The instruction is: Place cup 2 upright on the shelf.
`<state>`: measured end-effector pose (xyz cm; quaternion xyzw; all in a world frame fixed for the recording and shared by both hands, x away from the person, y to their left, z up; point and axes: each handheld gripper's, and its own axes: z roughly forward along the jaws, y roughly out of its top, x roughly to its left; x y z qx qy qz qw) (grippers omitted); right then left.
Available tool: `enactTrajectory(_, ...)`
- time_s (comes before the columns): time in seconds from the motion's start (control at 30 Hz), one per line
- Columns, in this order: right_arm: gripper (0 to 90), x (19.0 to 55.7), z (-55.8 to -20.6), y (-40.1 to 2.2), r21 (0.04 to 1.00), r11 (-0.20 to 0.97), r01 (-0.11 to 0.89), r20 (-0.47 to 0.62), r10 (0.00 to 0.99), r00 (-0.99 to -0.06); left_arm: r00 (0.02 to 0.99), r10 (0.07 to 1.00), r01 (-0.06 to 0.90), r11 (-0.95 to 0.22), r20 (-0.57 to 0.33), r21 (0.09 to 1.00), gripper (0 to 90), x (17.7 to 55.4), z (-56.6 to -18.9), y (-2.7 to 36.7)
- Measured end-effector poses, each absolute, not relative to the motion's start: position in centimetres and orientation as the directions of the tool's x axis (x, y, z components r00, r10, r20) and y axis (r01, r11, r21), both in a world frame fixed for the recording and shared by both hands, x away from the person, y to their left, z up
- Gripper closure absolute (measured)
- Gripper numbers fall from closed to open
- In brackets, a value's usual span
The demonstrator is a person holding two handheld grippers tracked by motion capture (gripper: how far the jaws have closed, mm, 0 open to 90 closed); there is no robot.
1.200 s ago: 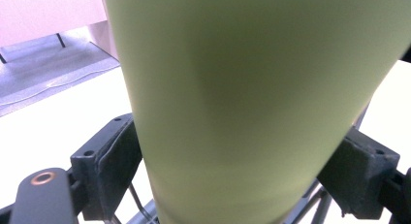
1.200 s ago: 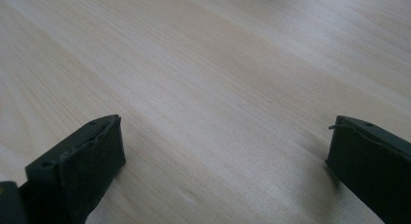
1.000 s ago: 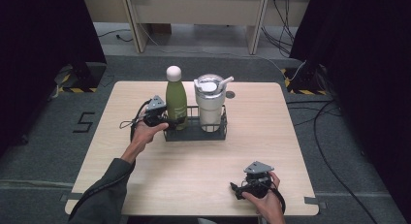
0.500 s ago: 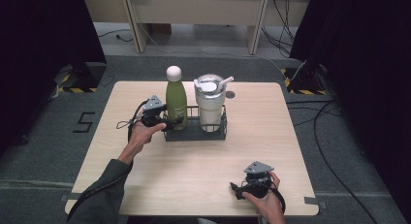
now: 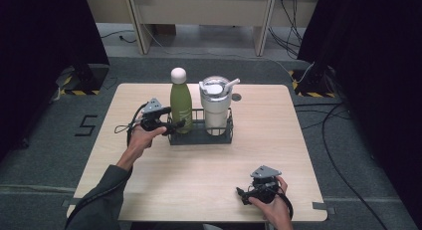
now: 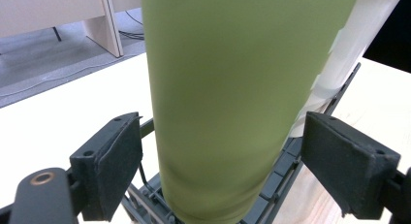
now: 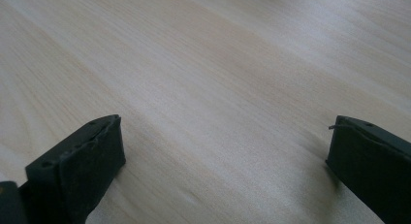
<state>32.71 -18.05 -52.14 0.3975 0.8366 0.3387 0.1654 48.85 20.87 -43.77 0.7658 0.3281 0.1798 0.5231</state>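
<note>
Two drink vessels stand upright in one black rack (image 5: 199,138) on the table (image 5: 199,180) in the high view: one green bottle (image 5: 180,108), long axis vertical with its white cap up, and one white tumbler (image 5: 215,108). The left gripper (image 5: 171,125) reaches the bottle's base; the right gripper (image 5: 244,195) rests near the table's front edge. In the left gripper view, the jaws stand open on either side of the green bottle (image 6: 232,103), not touching it. In the right gripper view, the jaws are spread wide over bare table (image 7: 218,88).
</note>
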Motion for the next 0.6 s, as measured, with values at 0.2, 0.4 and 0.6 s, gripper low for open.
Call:
enactTrajectory(0.2, 0.3, 32.7, -52.1, -18.1, 0.698, 0.455, 0.553, -0.007, 0.777, -0.63, 0.723, 0.686, 0.314, -0.222, -0.081, 0.923, 14.8, 48.2, -43.5, 21.3)
enactTrajectory(0.4, 0.3, 32.7, -52.1, -18.1, 0.698, 0.455, 0.553, -0.008, 0.777, -0.63, 0.736, 0.67, 0.324, -0.222, -0.097, 0.92, 14.9, 47.3, -43.1, 21.7)
enactTrajectory(0.6, 0.3, 32.7, -52.1, -18.1, 0.698, 0.455, 0.553, -0.008, 0.777, -0.63, 0.734, 0.671, 0.323, -0.207, -0.106, 0.924, 14.8, 46.2, -42.9, 22.1)
